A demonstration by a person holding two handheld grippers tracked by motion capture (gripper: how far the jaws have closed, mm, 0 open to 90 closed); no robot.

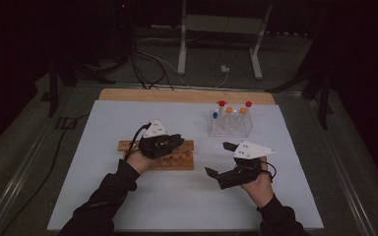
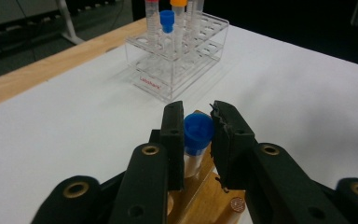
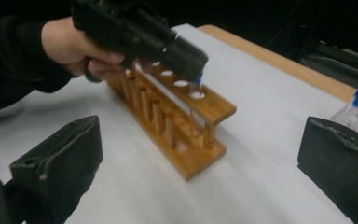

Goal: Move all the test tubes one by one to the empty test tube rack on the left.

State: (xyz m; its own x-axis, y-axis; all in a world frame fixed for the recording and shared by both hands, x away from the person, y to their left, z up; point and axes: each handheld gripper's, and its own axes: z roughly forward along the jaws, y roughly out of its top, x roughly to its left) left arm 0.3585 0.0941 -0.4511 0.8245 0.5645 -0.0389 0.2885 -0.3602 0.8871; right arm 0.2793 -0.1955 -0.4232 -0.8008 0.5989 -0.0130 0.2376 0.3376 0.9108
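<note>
Two hand-held grippers work over a white mat [image 1: 177, 206] on the desk. The left gripper [image 2: 198, 135] has its jaws clamped on the blue cap of a test tube [image 2: 196, 137], which stands in the end hole of a wooden tube rack [image 1: 179, 160]. The right gripper view shows the same grip from the side: the left gripper [image 3: 193, 70] comes down at a slant over the wooden rack's [image 3: 182, 135] last hole, and the clear tube [image 3: 197, 109] runs down through the top board toward the base.

That rack lies near the middle of the mat, a little toward its left edge, long side parallel to the desk's near edge. The right gripper [image 1: 217, 158] hangs well apart from it, nearer the near right corner, its jaws wide apart with nothing between them.

Toward the far right corner stands a clear plastic rack [image 1: 230, 125] holding several capped tubes, with red, orange and blue caps showing. In the left gripper view this clear rack [image 2: 177, 60] stands beyond the jaws, near the desk's wooden edge strip [image 2: 37, 77].
</note>
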